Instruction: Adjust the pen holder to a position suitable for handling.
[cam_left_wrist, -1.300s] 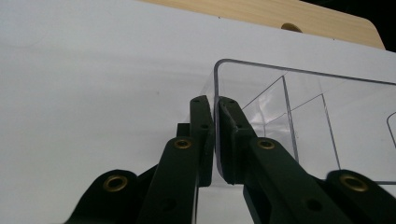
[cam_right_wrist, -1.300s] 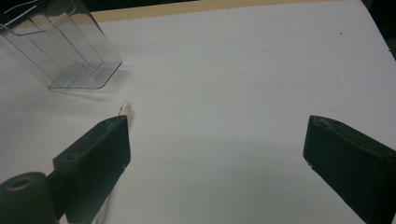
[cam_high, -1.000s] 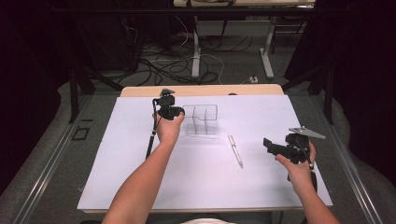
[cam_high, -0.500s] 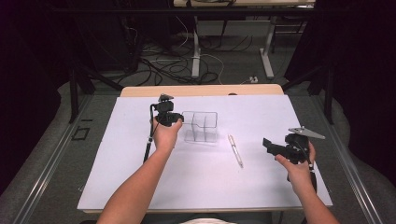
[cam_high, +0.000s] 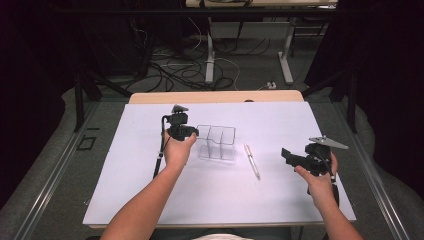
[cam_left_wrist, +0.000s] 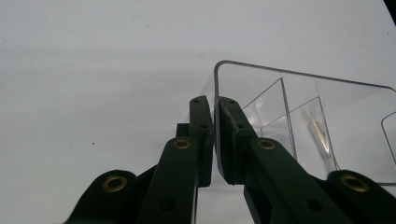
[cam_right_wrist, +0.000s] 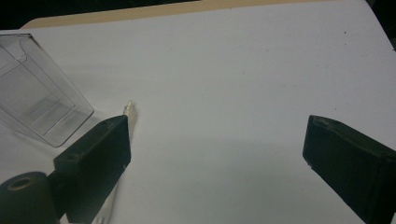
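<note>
On the white sheet (cam_high: 150, 195) that covered the table, a clear plastic organizer (cam_high: 216, 142) with several compartments stood a little left of the middle, its walls upright and its top open. At its left wall the left gripper (cam_high: 191, 132) was clenched on the rim — in the left gripper view the two black jaws stood almost together with the thin clear wall (cam_left_wrist: 215, 116) pinched between the pads, one jaw outside the organizer (cam_left_wrist: 303, 121) and one inside its nearest compartment. The left hand (cam_high: 177, 150) held that gripper from the near side, and a dark cable (cam_high: 159, 157) trailed down from it across the sheet. Just to the right of the organizer a slim pale pen (cam_high: 251, 161) lay flat on the sheet, apart from the organizer's wall and running roughly toward the person. Well to the right of it, near the sheet's right edge, the right gripper (cam_high: 286, 154) was held in the right hand (cam_high: 315, 175), pointing left toward the pen, with a grey three-cornered plate (cam_high: 328, 143) on top. Its jaws stood wide apart and grasped nothing — in the right gripper view they framed bare sheet, the pen (cam_right_wrist: 127, 116) showing past the left jaw with its tip beyond that jaw's end, and the organizer (cam_right_wrist: 39, 100) standing farther off.
</note>
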